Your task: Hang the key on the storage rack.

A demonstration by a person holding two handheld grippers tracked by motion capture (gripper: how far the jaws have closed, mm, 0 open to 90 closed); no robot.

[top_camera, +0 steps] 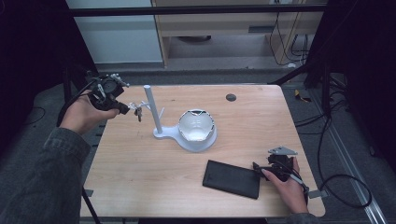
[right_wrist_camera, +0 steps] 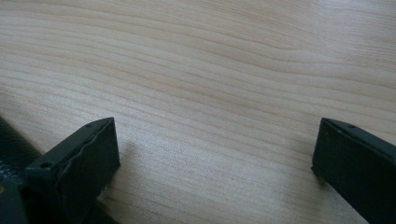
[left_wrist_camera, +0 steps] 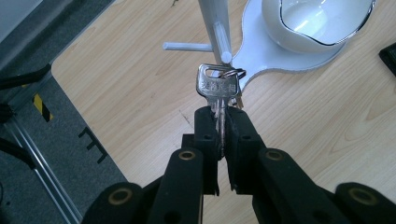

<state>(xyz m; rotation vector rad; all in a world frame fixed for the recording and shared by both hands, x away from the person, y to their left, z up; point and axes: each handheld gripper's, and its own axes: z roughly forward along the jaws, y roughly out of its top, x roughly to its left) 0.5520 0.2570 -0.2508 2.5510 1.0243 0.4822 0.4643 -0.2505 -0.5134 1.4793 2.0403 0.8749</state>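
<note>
Beside the white stand [left_wrist_camera: 219, 28] — key [left_wrist_camera: 218, 86] clamped in left gripper [left_wrist_camera: 222, 123]

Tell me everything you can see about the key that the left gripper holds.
The key is silver metal with a squared head, a slot in the head and stamped marks too small to read. A thin ring passes through the slot. The left gripper is shut on its blade, so the head sticks out past the jaws. It is held in the air over the wooden table, just short of a peg on the white stand.

Silver key [left_wrist_camera: 218, 88], white stand [top_camera: 161, 133], black pouch [top_camera: 232, 179], pale wood-grain table [top_camera: 140, 168]
</note>
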